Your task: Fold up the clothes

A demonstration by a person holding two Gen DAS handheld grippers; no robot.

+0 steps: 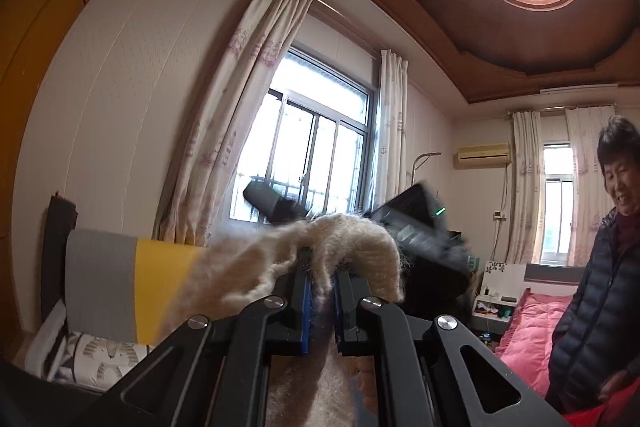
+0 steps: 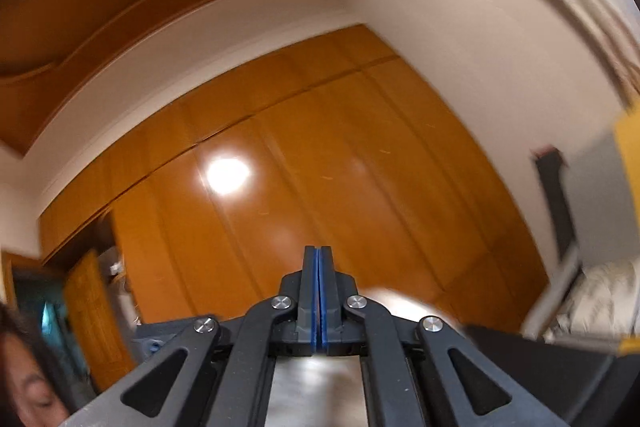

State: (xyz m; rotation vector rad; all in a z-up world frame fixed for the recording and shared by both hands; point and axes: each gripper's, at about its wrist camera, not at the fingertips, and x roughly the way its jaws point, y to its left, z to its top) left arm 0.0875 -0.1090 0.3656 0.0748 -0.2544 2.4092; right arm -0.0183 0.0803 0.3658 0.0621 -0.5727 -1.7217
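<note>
A: Knitwear, cream and fuzzy, sits clamped in the left gripper [image 1: 322, 291]; that fluffy garment [image 1: 280, 259] bunches over the fingertips and trails off to the left of them, with more of it hanging below between the gripper's arms

B: And the jaws there?

A: Drawn narrow, the blue pads pinching the fabric. Just beyond the garment a second black device [image 1: 416, 231] with a green light is blurred; it looks like the other gripper's body, though I cannot tell whether it touches the cloth

B: Landmark?

A: The window [image 1: 316, 143] with its metal bars. The garment is held up in front of its lower edge. Pale curtains [image 1: 240, 99] hang either side of the window, a grey and yellow headboard [image 1: 128, 287] stands to its left, lower down, and a person in a dark padded jacket [image 1: 596, 307] stands far to its right beside a pink quilt [image 1: 528, 331]

B: The right gripper [image 2: 319, 267]?

A: Its blue pads meet flat, nothing seen between them. It points up at an orange wooden wardrobe [image 2: 300, 187], and that view is blurred
</note>
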